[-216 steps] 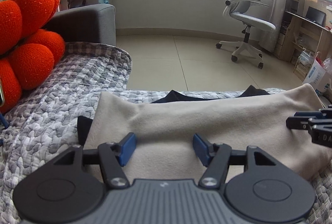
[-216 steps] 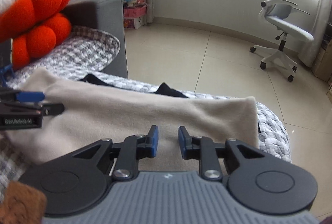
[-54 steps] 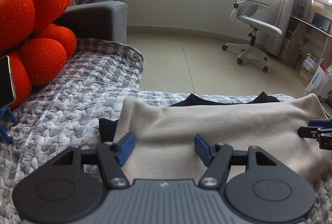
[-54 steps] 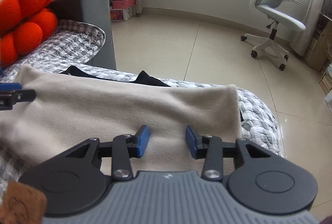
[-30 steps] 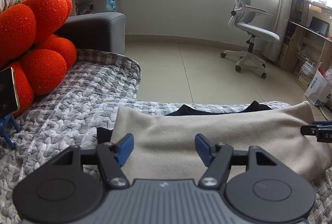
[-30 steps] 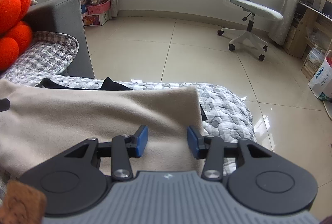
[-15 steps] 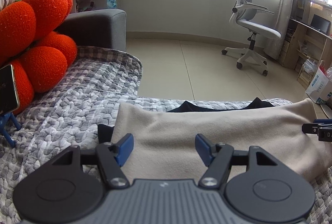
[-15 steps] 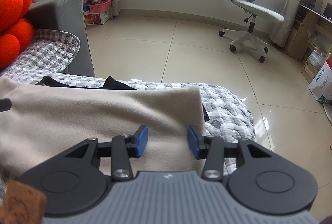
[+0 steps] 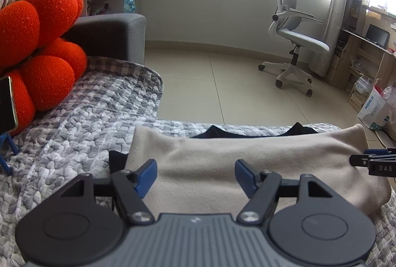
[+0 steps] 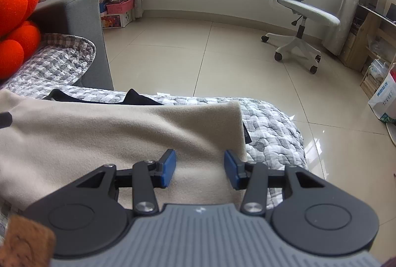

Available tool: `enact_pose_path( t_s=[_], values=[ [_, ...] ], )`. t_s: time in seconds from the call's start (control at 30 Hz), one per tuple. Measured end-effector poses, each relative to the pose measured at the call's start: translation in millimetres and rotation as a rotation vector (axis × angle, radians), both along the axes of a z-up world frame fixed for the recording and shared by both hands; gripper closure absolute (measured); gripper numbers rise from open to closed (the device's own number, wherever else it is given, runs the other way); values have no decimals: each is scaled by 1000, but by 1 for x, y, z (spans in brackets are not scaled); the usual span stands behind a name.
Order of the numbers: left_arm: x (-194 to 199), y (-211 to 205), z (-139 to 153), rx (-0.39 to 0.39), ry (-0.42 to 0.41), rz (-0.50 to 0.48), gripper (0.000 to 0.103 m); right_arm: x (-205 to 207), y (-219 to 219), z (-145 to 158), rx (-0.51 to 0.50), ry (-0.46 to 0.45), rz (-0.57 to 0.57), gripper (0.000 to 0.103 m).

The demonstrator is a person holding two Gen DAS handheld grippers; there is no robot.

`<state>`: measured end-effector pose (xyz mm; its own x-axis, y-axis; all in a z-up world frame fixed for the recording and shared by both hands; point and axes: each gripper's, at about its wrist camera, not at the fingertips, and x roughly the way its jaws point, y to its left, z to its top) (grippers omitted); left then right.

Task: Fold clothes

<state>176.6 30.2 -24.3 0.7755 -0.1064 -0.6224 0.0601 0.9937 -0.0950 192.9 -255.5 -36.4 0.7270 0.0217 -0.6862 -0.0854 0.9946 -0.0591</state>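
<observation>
A: Beige garment point(image 9: 247, 155) is laid folded across the quilted grey cover point(image 9: 74, 118) on the sofa, long edge toward the floor. A dark garment point(image 9: 215, 131) is seen peeking out underneath at the far edge.

B: Grippers?

A: Left gripper point(image 9: 195, 174) is held over the garment's left end, jaws well apart, nothing pinched; cloth is seen between and below the blue pads, not pressed. The jaws have just been opened a little further. Right gripper point(image 10: 200, 168) is placed over the right end, near the corner point(image 10: 235, 108), jaws parted, no cloth clamped.

B: Changes against the earlier frames?

A: Little. The garment's shape is unchanged from a second ago; both ends are released. The right gripper was narrower some seconds back and is now wider.

B: Meaning for the task?

A: This fold is judged finished and let go. A further fold, end to end, is probably needed; a fresh grip on a corner would be called for.

B: Risks?

A: The dark garment below could be caught along with the beige one.
</observation>
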Motion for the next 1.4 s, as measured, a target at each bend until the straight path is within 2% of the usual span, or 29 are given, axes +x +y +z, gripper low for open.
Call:
enact_pose_path(
  t_s=[0.1,0.33,1.0,1.17,1.33,1.4],
  values=[
    [3,1,-8,12,27,7,33,0,0,0,-2,0,1,55],
    [0,-3,-1,41,9,4,33,0,1,0,-7,0,3,55],
    [0,-1,2,24,7,11,33,0,4,0,-17,0,8,54],
    [-4,-3,9,2,-28,-2,32,0,4,0,-18,1,9,54],
    [2,-3,-5,19,32,2,32,0,6,-1,-19,1,11,54],
    [1,-2,-4,21,30,6,32,0,6,-1,-19,2,12,54]
  ],
)
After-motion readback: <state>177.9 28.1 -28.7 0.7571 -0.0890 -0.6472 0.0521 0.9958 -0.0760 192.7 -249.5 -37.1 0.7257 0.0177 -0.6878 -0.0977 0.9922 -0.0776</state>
